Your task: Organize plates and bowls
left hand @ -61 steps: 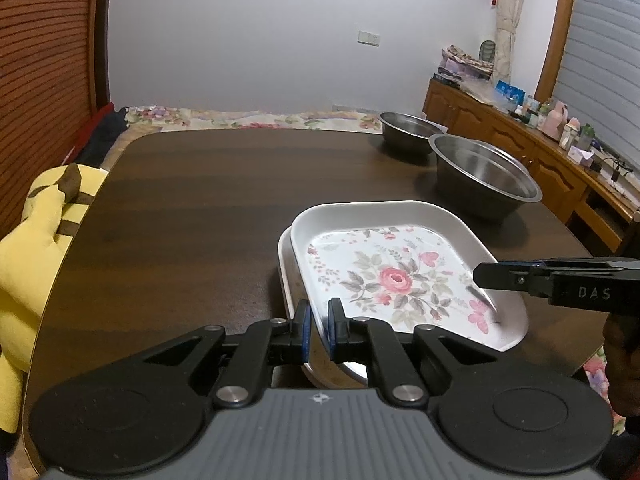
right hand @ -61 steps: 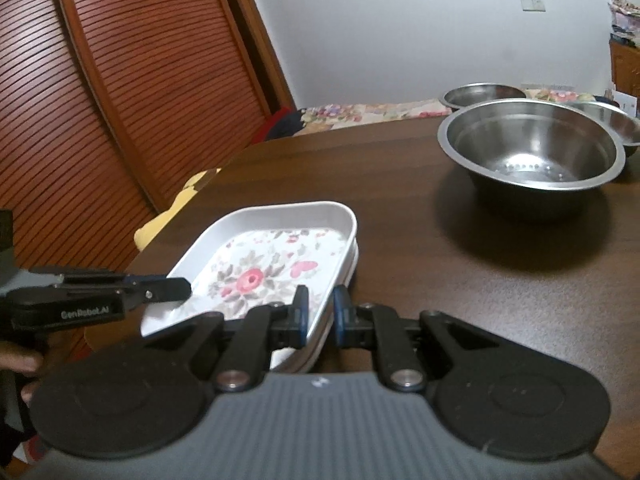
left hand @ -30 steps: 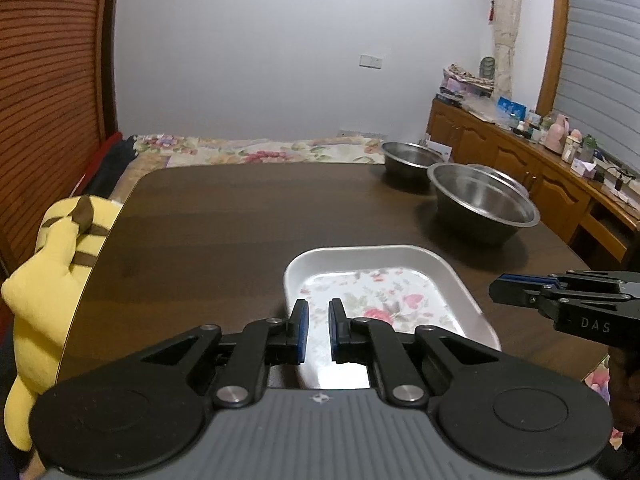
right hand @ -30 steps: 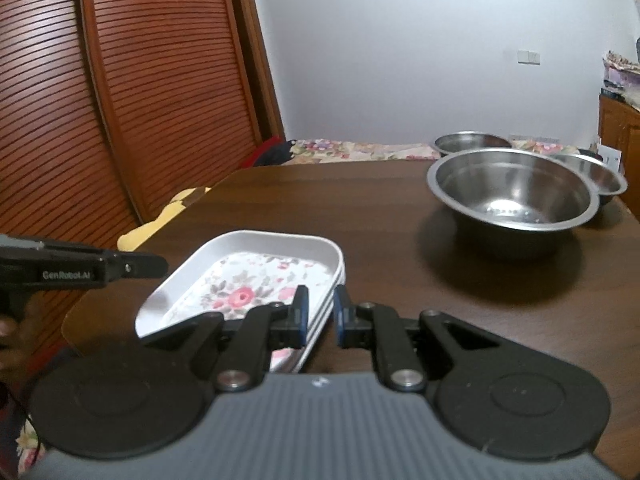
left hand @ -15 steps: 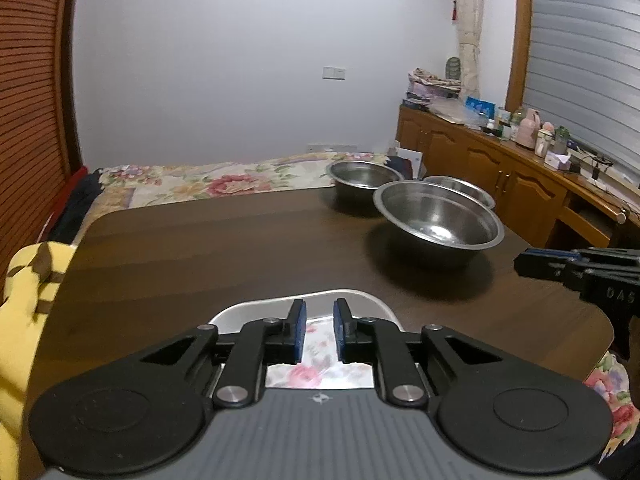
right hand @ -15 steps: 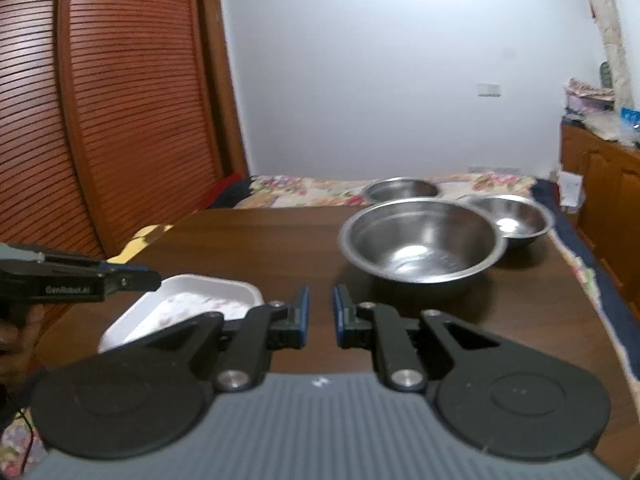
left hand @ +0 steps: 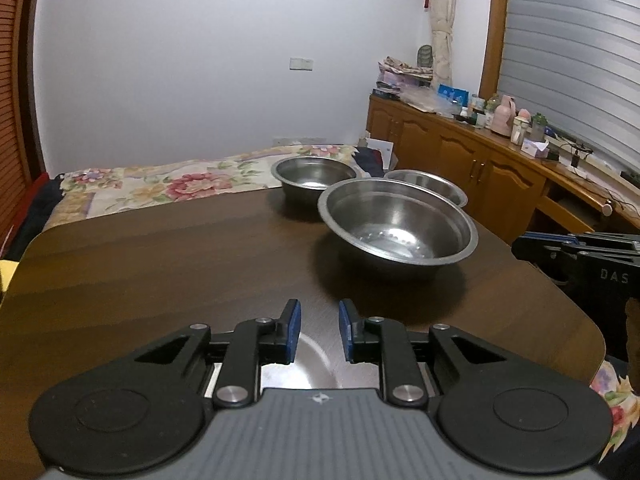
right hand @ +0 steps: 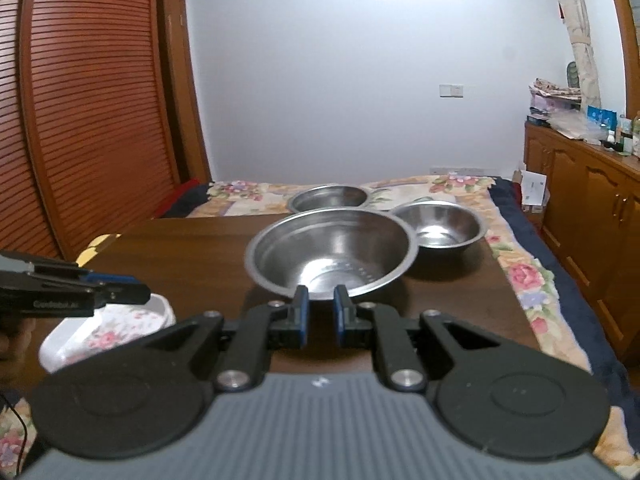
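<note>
Ahead of both empty jaws sits the large steel bowl [right hand: 331, 254]; left just opening, right clenched.

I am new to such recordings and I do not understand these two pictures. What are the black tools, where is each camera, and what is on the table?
A person holds one hand tool with two fingers in each hand. Each tool carries a camera that looks forward along its fingers. One picture comes from the left gripper, the other from the right gripper. Both are empty; the left one's jaws have just been opening. On the brown table stand three steel bowls: a large bowl nearest and two smaller ones behind it. A white flowered tray lies near the table's front edge, under the left gripper.
</note>
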The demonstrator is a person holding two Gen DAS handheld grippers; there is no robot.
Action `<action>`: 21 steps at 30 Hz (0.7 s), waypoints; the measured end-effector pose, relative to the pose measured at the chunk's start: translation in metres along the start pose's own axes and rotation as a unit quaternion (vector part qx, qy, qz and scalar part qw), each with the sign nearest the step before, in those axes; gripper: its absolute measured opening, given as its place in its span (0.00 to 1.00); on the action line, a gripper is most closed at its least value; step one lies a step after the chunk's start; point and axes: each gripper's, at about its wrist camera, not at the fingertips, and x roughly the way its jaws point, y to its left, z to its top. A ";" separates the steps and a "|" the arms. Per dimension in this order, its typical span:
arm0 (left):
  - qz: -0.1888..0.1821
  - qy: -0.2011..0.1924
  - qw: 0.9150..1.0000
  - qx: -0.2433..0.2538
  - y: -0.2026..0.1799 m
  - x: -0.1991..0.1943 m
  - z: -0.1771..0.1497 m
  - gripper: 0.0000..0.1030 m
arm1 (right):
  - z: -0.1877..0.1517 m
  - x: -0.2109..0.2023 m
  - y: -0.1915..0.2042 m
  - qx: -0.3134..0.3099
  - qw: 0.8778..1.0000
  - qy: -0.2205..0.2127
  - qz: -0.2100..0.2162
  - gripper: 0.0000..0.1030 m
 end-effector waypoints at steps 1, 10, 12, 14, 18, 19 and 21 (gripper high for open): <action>0.000 0.000 1.000 0.001 -0.001 0.003 0.003 0.22 | 0.001 0.001 -0.003 0.001 1.000 0.000 -0.001 0.14; -0.005 0.001 1.000 0.004 -0.013 0.032 0.024 0.48 | 0.014 0.022 -0.029 -0.001 1.000 -0.003 -0.006 0.44; -0.006 0.001 1.000 0.004 -0.015 0.038 0.026 0.56 | 0.015 0.028 -0.034 -0.005 1.000 -0.002 -0.009 0.44; -0.007 0.001 1.000 0.002 -0.016 0.044 0.028 0.60 | 0.017 0.035 -0.039 -0.005 1.000 0.000 -0.008 0.44; -0.004 0.008 1.000 -0.005 -0.017 0.056 0.032 0.60 | 0.020 0.048 -0.047 -0.004 1.000 0.005 -0.003 0.45; -0.002 0.009 1.000 -0.006 -0.017 0.059 0.033 0.61 | 0.020 0.051 -0.049 -0.004 1.000 0.006 -0.001 0.46; -0.001 0.010 1.000 -0.008 -0.017 0.064 0.035 0.60 | 0.020 0.057 -0.051 -0.002 1.000 0.009 0.004 0.49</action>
